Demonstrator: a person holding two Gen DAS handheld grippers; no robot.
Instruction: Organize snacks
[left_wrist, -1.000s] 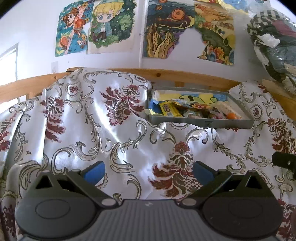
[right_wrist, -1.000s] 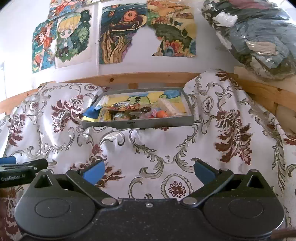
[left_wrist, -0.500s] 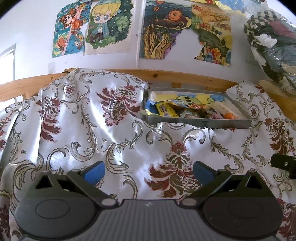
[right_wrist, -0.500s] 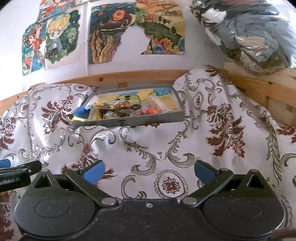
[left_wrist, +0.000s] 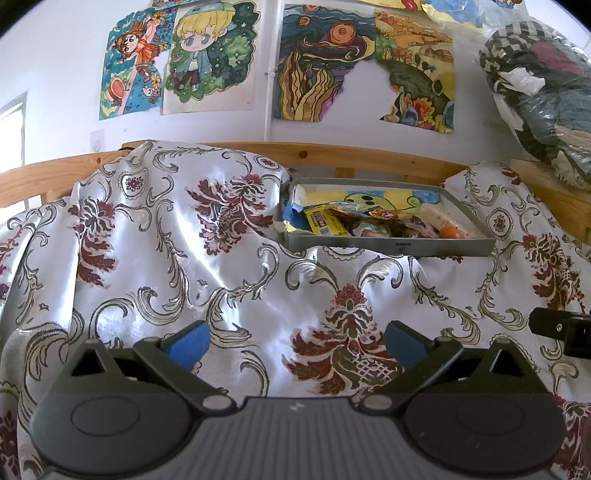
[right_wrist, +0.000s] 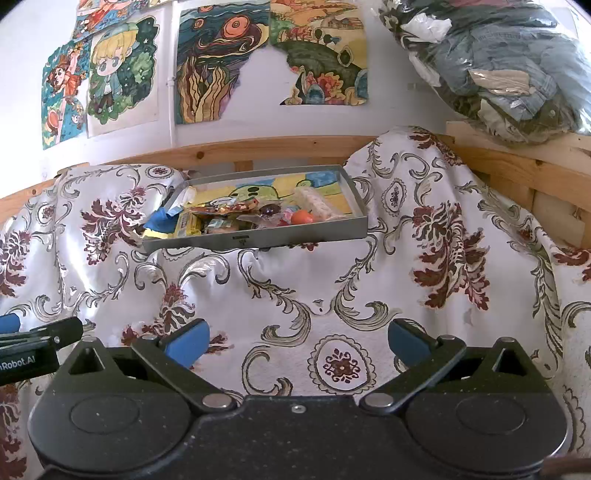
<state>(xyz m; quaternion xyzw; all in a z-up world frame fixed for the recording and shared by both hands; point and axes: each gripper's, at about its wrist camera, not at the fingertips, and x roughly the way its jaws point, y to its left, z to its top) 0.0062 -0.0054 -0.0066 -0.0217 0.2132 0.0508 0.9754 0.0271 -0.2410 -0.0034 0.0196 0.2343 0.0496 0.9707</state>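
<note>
Both your left gripper and right gripper are spread wide and empty; come in low over the shallow grey metal tray and pick one wrapped snack near its front wall

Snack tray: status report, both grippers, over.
Left gripper open, empty. Right gripper open, empty. Grey snack tray ahead on the floral cloth, wrapped snacks piled inside, untouched. Nothing between grippers and tray.
</note>
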